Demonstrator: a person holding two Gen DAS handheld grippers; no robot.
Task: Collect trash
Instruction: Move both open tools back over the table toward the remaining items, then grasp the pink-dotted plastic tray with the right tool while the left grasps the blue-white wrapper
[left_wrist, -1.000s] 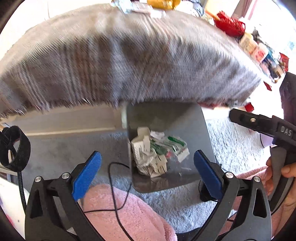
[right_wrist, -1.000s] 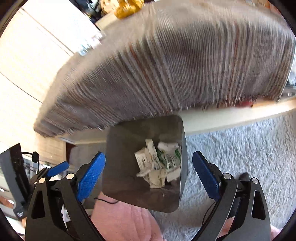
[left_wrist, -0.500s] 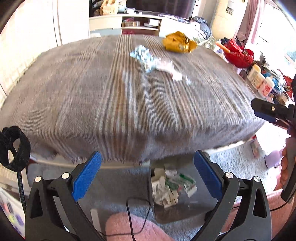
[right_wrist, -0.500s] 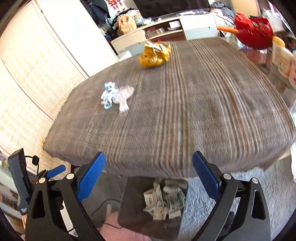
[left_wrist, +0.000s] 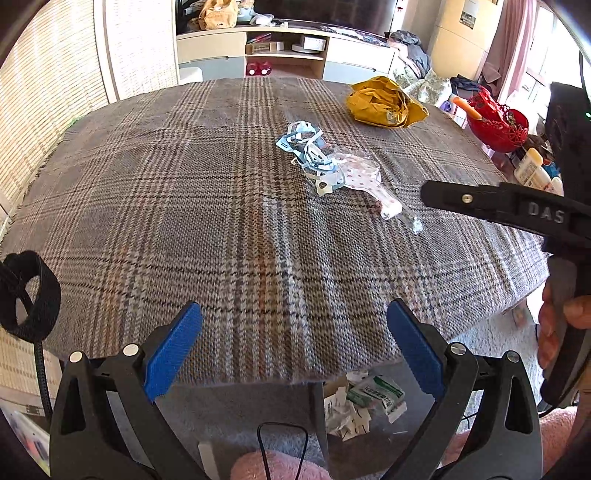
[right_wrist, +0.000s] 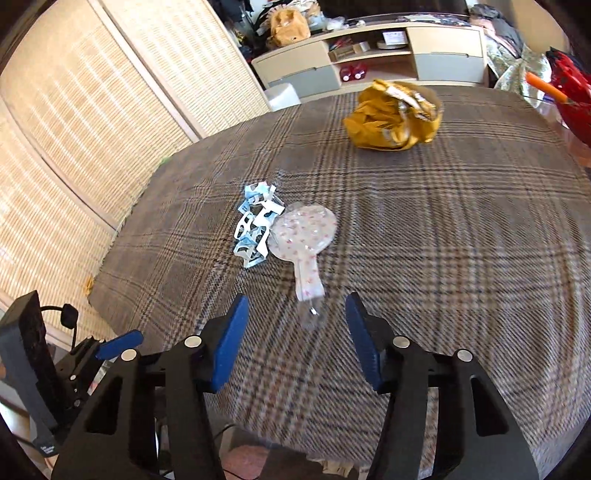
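Note:
On the plaid tablecloth (left_wrist: 207, 206) lie a bundle of blue-and-white paper scraps (left_wrist: 308, 155) (right_wrist: 255, 229), a clear dotted paddle-shaped wrapper (left_wrist: 364, 173) (right_wrist: 304, 236) touching it, and a crumpled yellow bag (left_wrist: 384, 101) (right_wrist: 393, 118) farther back. My left gripper (left_wrist: 293, 332) hangs open over the cloth's near edge, holding nothing. My right gripper (right_wrist: 295, 310) is closing; the wrapper's clear tail shows in the gap between its blue pads (right_wrist: 231, 339), untouched. One of its black fingers (left_wrist: 480, 199) reaches in from the right in the left wrist view.
Below the table's near edge stands a grey bin (left_wrist: 321, 424) with torn white and green paper (left_wrist: 365, 402) inside. A red basket (left_wrist: 498, 125) and bottles (left_wrist: 530, 168) sit at the right. Woven screens stand left; a low shelf unit (right_wrist: 373, 55) behind.
Both grippers have risen from the bin under the table to above the cloth, so the trash on top came into view. The right gripper's jaws have narrowed.

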